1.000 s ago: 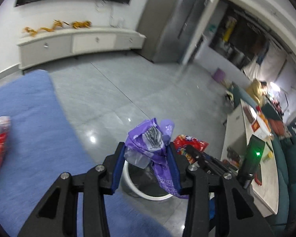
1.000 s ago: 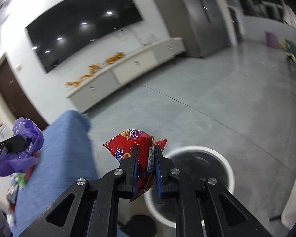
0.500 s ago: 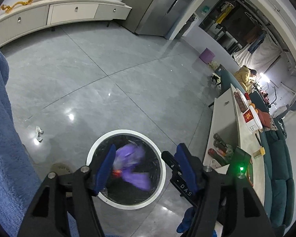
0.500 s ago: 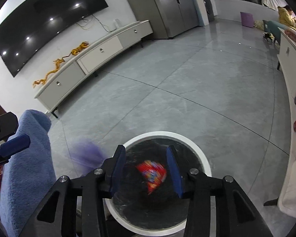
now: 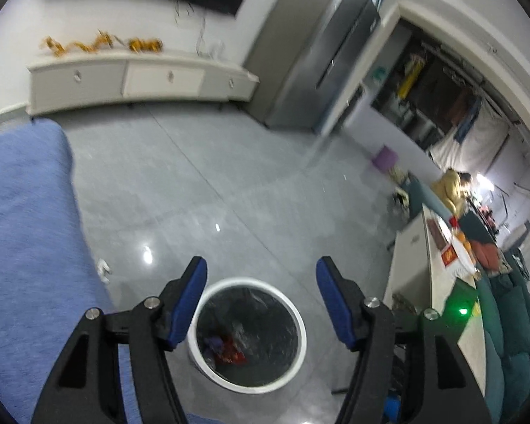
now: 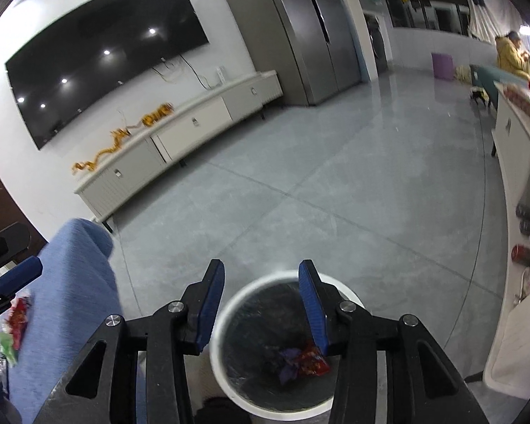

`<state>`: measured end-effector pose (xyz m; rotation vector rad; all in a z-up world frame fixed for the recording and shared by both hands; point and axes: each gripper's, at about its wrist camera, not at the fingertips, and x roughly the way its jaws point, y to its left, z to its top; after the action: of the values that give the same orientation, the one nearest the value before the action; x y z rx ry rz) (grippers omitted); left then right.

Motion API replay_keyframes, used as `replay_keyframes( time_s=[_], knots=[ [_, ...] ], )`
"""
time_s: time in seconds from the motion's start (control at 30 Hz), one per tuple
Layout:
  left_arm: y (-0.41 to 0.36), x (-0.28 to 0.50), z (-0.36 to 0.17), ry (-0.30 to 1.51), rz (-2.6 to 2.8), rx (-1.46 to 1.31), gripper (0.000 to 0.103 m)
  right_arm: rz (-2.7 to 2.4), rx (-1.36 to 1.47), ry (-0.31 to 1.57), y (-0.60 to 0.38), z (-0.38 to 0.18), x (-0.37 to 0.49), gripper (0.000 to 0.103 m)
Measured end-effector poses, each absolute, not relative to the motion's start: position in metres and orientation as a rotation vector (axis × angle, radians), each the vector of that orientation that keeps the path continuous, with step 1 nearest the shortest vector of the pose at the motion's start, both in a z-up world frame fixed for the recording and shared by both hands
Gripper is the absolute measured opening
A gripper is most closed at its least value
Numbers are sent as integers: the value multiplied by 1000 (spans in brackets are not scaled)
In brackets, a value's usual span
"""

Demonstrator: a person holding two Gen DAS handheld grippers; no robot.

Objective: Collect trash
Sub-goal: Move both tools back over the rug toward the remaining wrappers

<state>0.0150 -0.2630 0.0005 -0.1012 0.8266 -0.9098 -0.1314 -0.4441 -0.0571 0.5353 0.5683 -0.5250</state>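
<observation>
Both wrist views look down on a round white-rimmed waste bin [image 5: 302,332] lined with a black plastic bag, standing on the grey tiled floor [image 5: 229,190]. The left gripper [image 5: 261,296] hangs above the bin with its blue-padded fingers [image 5: 189,304] spread wide apart and nothing between them; the right gripper [image 6: 261,304] is likewise held over the bin, jaws apart and empty. At the bottom of the bin lie a crumpled red snack wrapper [image 6: 312,364] and a crumpled purple plastic wrapper [image 6: 288,365], touching each other. A blue cloth-covered surface [image 5: 24,233] borders the bin on its left side; near its left edge in the right wrist view lie further red and green wrappers [image 6: 16,321], close beside the left gripper's blue fingertip. A small white scrap [image 5: 103,269] lies on the floor just beside the cloth's edge. A white low cabinet [image 6: 180,137] stands along the far wall beneath a black wall-mounted screen [image 6: 99,70].
</observation>
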Motion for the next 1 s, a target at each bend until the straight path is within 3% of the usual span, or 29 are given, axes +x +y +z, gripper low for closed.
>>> replay_keyframes(
  time_s=[0.37, 0.47, 0.6, 1.0],
  knots=[
    [-148, -14, 61, 646, -799, -91, 63, -401, 395, 409, -362, 39, -132, 56],
    [-112, -23, 74, 603, -772, -100, 71, -357, 364, 378, -339, 58, -131, 57],
    [-62, -39, 89, 526, -716, -108, 73, -294, 315, 349, -306, 80, -130, 59],
    [76, -62, 74, 494, -540, -153, 74, -179, 218, 337, -239, 104, -128, 64]
  ],
)
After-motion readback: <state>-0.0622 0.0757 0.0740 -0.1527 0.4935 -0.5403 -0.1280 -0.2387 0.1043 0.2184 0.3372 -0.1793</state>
